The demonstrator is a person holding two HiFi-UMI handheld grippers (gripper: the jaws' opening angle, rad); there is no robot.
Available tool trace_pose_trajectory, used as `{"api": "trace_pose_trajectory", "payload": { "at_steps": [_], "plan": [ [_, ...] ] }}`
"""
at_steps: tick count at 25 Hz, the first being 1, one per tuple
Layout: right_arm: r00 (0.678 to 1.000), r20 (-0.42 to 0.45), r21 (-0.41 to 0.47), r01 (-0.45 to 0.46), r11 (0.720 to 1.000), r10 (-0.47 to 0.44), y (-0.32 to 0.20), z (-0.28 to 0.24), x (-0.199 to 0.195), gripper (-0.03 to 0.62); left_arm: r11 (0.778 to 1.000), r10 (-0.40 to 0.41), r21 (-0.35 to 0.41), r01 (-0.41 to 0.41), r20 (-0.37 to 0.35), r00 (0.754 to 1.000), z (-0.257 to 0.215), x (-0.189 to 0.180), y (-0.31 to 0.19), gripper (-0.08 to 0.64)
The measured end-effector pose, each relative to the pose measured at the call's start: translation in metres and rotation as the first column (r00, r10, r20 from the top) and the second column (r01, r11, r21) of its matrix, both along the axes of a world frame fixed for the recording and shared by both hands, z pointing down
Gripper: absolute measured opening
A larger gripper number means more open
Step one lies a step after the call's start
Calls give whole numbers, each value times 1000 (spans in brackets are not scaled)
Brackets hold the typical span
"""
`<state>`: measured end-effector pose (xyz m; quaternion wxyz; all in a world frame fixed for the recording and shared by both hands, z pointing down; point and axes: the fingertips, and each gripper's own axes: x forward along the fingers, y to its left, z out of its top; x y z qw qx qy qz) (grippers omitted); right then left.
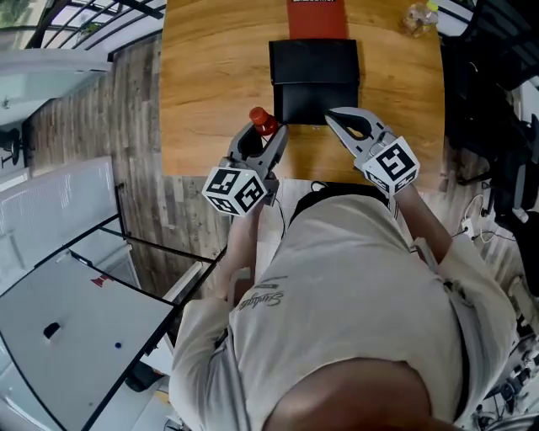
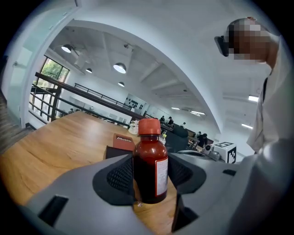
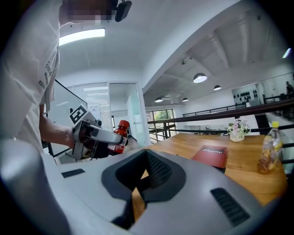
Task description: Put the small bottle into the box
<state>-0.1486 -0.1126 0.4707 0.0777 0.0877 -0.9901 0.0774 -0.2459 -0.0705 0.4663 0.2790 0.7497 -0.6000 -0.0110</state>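
The small bottle is dark red-brown with a red cap and a white label. It stands upright between the jaws of my left gripper, which is shut on its body and holds it over the table's near edge. Its cap shows left of the black box, which lies at the middle of the wooden table. My right gripper hangs at the box's near right corner, its jaws shut with nothing between them. In the right gripper view the bottle shows at the left.
A red booklet lies just beyond the black box. A clear plastic bottle with a yellow cap stands at the far right corner, with a small bunch of flowers nearby. The floor drops away left of the table.
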Motion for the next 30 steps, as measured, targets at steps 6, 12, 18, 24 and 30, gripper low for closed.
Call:
{"api": "trace_pose_trajectory", "payload": {
  "at_steps": [6,12,18,24,30],
  "plan": [
    [996,11,-20,-93,995,94,-44,15,15,-5,995,60,-76,-60,-4,998,21,10,-40,225],
    [985,12,-43,-170,985,171,-62,23,39,-5,977,125,-174,-121,10,992,52,24,-61,226],
    [968,-36,-66,-251,966,249,-62,37,62,-6,952,217,-218,-214,-7,976,72,44,-70,225],
    [956,-39,-103,-294,950,292,-57,35,62,-6,930,209,-295,-221,-75,975,90,44,-78,227],
    [954,-15,-126,-300,946,300,-61,39,50,-5,874,171,-445,-195,-94,981,129,36,-76,227]
  ]
}}
